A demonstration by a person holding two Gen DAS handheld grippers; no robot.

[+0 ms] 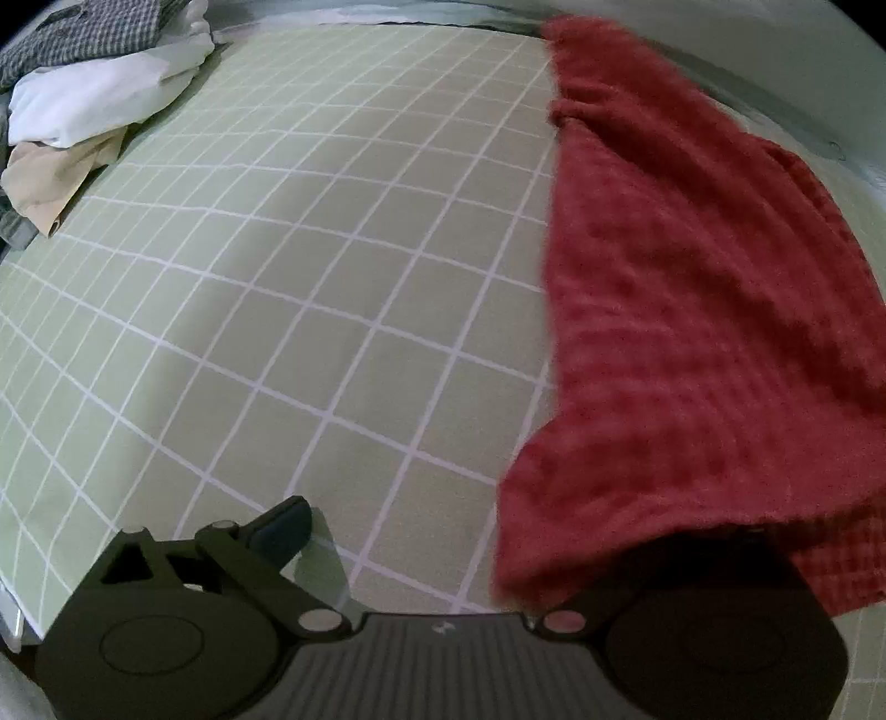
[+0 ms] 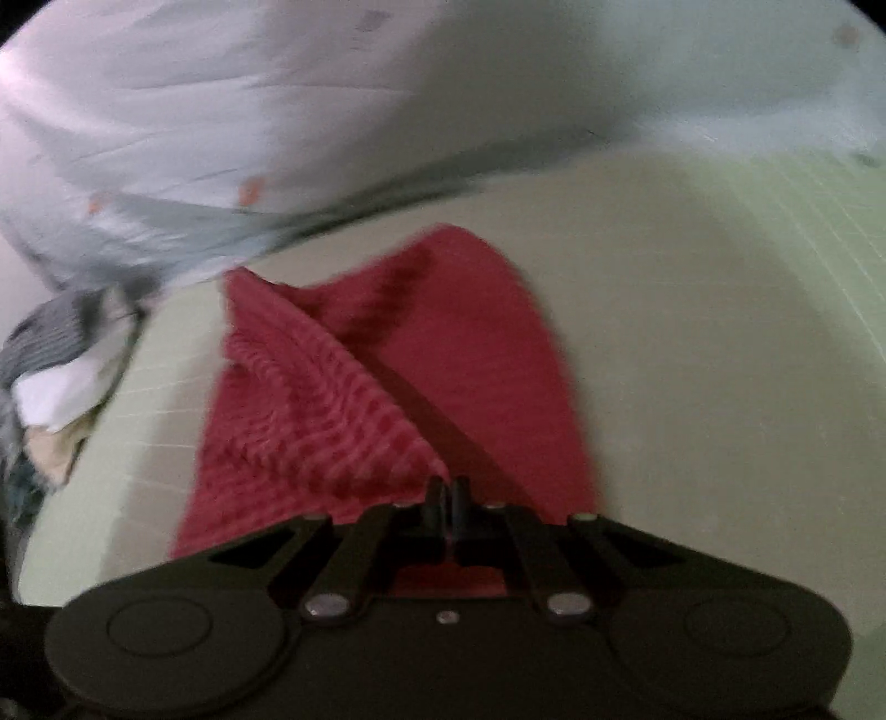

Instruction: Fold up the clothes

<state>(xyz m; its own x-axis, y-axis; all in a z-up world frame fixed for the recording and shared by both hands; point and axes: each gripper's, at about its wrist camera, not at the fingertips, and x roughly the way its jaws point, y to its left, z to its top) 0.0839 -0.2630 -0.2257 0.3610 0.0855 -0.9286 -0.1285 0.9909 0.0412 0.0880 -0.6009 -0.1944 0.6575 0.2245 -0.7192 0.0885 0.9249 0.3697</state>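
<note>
A red knitted garment [image 1: 692, 310] hangs and drapes over the right side of the green checked bed sheet [image 1: 310, 266]. My left gripper [image 1: 443, 531] is open; its left finger [image 1: 282, 526] shows, and the right finger is hidden under the red cloth. In the right wrist view my right gripper [image 2: 446, 498] is shut on an edge of the red garment [image 2: 387, 399], which stretches away from the jaws, folded over itself above the sheet [image 2: 692, 360].
A pile of other clothes, white [image 1: 94, 105], beige and grey checked [image 1: 83, 33], lies at the far left of the bed. It also shows in the right wrist view [image 2: 55, 376]. A pale wall or curtain [image 2: 277, 99] stands behind the bed.
</note>
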